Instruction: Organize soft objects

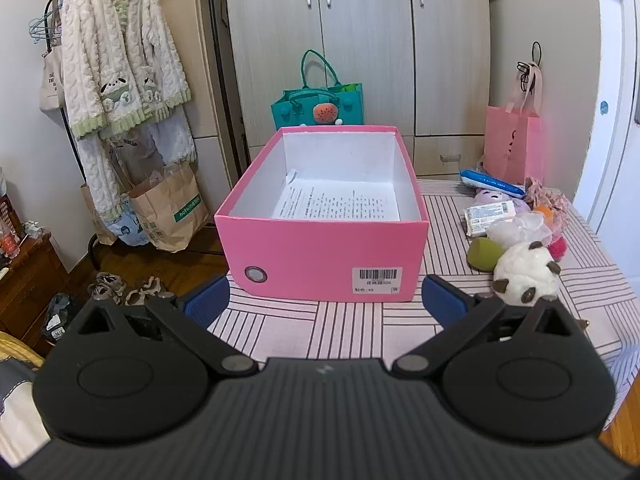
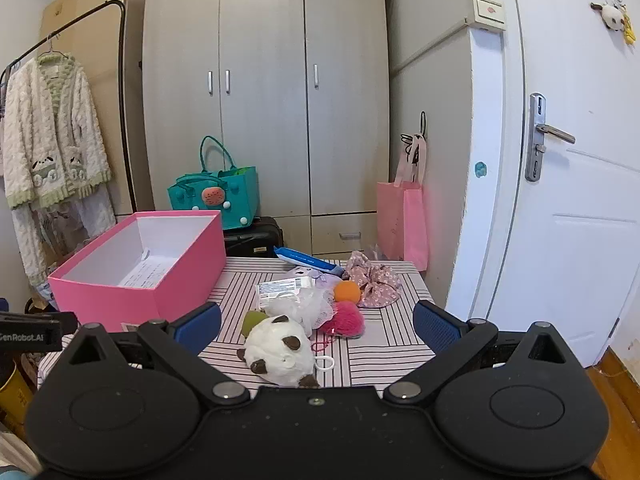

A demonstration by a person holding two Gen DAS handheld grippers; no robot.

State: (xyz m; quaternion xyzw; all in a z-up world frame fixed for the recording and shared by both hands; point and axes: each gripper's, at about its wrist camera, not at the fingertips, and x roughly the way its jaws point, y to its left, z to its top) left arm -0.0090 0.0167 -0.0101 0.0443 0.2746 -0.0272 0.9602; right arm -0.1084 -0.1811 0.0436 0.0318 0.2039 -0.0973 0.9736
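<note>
Likely, with both the left gripper (image 1: pixel 325 298) and right gripper (image 2: pixel 317 326) spread wide and empty, grabbing the white plush panda toy (image 2: pixel 280 354) could drag the tangled white mesh pouf (image 2: pixel 306 308) off the striped tablecloth (image 2: pixel 384 344) instead of into the open pink cardboard box (image 2: pixel 132 300).

Beige wardrobe (image 2: pixel 264 92) beside white door (image 2: pixel 568 168) — wooden floor (image 1: pixel 168 268).

An open box (image 1: pixel 320 256) stands on the left part of the worktop (image 1: pixel 352 324), with a printed sheet (image 1: pixel 336 204) lying flat in it. To its right sits a heap of soft things — a plush animal (image 2: pixel 280 354) nearest the front edge, a ball (image 2: pixel 347 291) and a mesh puff (image 2: pixel 347 319) behind it, a fabric scrunchie (image 2: pixel 374 284) further back right. A tube (image 2: pixel 306 260) lies at the rear of the heap. Behind the worktop stands a wardrobe (image 2: pixel 264 92); a felt bag (image 1: pixel 320 106) sits behind the box.
</note>
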